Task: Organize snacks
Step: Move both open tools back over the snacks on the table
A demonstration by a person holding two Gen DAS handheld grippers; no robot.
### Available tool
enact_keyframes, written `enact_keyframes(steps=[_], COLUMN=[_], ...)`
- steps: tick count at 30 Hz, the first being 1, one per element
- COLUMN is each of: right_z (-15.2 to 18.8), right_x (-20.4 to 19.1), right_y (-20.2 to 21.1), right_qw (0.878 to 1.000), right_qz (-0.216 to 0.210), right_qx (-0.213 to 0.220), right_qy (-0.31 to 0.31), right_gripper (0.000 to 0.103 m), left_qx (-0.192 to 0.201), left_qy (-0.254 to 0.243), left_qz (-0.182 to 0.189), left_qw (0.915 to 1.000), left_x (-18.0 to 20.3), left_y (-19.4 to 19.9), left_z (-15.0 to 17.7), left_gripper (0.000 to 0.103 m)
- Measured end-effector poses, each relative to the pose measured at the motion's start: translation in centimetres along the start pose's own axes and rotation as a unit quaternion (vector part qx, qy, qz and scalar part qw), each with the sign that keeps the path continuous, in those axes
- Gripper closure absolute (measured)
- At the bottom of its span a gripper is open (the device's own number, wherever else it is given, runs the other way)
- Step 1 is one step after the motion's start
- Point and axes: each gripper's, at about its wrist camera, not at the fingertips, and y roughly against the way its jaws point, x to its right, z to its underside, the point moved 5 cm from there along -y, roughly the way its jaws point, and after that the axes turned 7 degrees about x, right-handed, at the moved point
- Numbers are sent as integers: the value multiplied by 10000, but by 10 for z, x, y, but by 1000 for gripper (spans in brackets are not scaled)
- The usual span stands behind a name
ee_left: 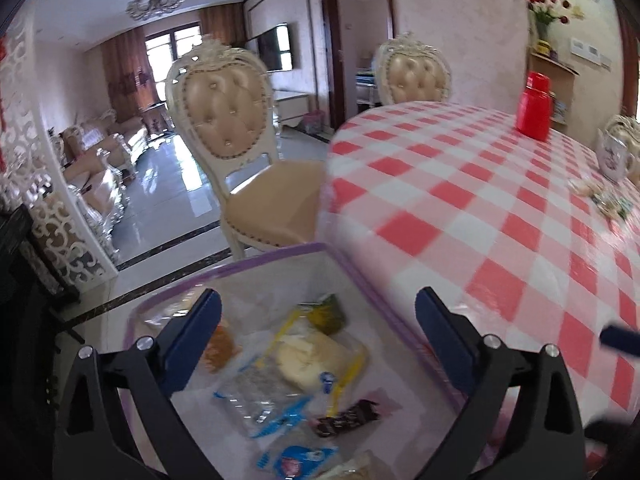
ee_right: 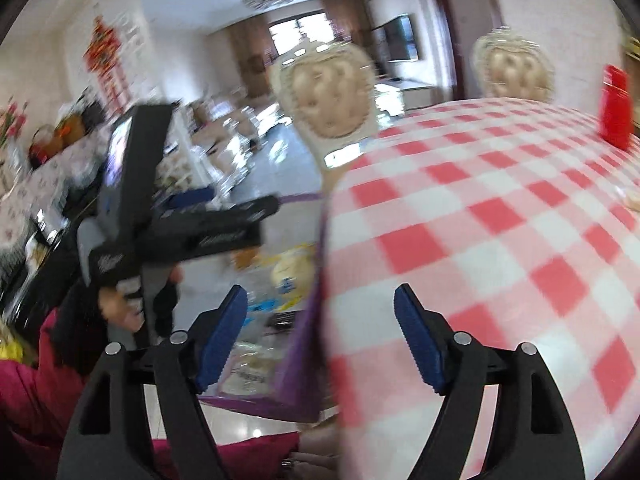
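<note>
A clear storage box with purple trim (ee_left: 280,250) sits below the table's edge. It holds several snacks: a yellow-wrapped cake (ee_left: 316,356), a green packet (ee_left: 330,314), an orange snack (ee_left: 220,346), a dark chocolate bar (ee_left: 348,420) and blue-printed packets (ee_left: 276,412). My left gripper (ee_left: 318,300) hangs open above the box with nothing between its fingers. My right gripper (ee_right: 320,292) is open and empty too, straddling the box's purple wall (ee_right: 300,344) and the table edge. One blue fingertip (ee_left: 620,340) of the right gripper shows in the left wrist view.
The round table has a red-and-white checked cloth (ee_left: 480,208). On it stand a red flask (ee_left: 534,106) and a white pot (ee_left: 614,156), with loose snack packets (ee_left: 608,200) at the far right. Two padded chairs (ee_left: 228,120) (ee_left: 416,76) stand behind. A hand (ee_right: 120,304) holds the left tool.
</note>
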Motion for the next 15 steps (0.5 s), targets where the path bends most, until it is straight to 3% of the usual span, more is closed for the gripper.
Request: enact_keyframes(steps=[5, 9, 12, 14, 15], right_z=[-5, -4, -1, 3, 6], right_x=[61, 120, 159, 191, 207], right_y=[29, 63, 85, 105, 114], right_qw=[9963, 9865, 9781, 9699, 9652], right_qz=[624, 1224, 1620, 1910, 2061], right_qx=[297, 583, 717, 790, 790], right_qy=[-504, -922, -1095, -1291, -1402], right_gripper=[22, 17, 16, 16, 16], left_qx=[-1, -8, -139, -465, -588], left_qy=[-285, -623, -735, -615, -569], left_qz=[351, 690, 1211, 1864, 2014], left_qw=[9990, 9957, 9898, 9794, 9761], left_x=[49, 99, 144, 186, 200], left_y=[4, 7, 7, -1, -5], left_z=[-4, -10, -16, -21, -22], left_gripper=[3, 3, 2, 2, 2])
